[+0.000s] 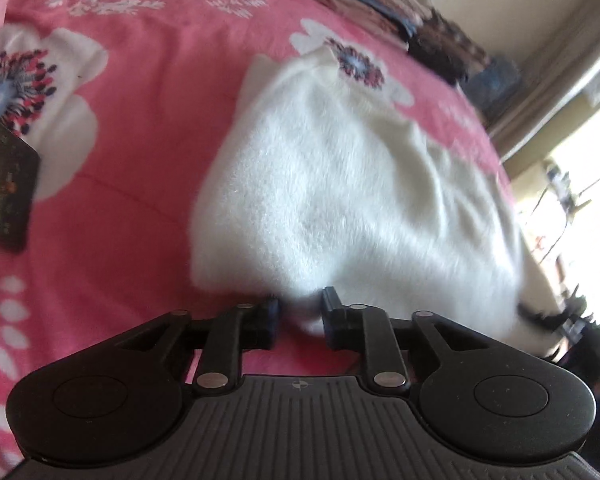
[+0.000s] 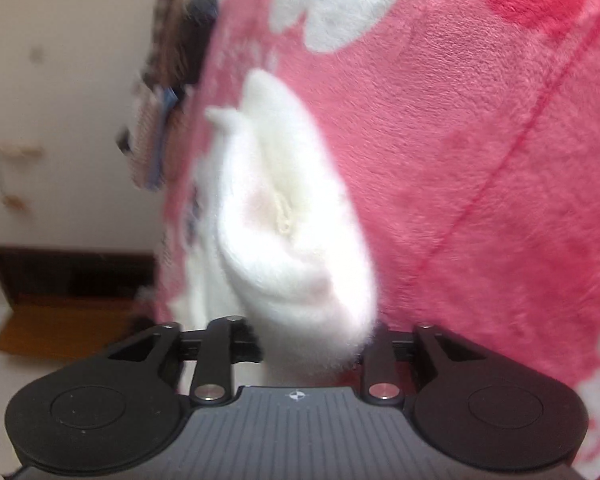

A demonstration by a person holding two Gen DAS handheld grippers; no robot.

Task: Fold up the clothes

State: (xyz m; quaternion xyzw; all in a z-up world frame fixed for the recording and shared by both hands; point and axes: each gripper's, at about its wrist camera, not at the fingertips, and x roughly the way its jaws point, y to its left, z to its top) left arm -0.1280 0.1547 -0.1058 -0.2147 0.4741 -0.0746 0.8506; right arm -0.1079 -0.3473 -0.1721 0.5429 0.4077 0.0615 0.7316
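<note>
A fluffy white garment (image 1: pixel 340 184) lies spread on the pink flowered blanket (image 1: pixel 140 128). My left gripper (image 1: pixel 302 318) is at its near edge, and its two fingers are shut on a pinch of the white fabric. In the right wrist view the same white garment (image 2: pixel 284 216) is bunched into a thick raised fold above the blanket (image 2: pixel 480 140). My right gripper (image 2: pixel 312 346) is closed around the near end of that fold. Its left finger (image 2: pixel 246 340) shows, and the fabric hides the other one.
A dark phone (image 1: pixel 4 184) lies on the blanket at the left. A pile of folded brown and blue clothes (image 1: pixel 400 12) sits at the bed's far edge, also visible as the clothes pile (image 2: pixel 168 92). A bright window (image 1: pixel 580 200) is at the right. Wooden furniture (image 2: pixel 68 300) stands beyond the bed.
</note>
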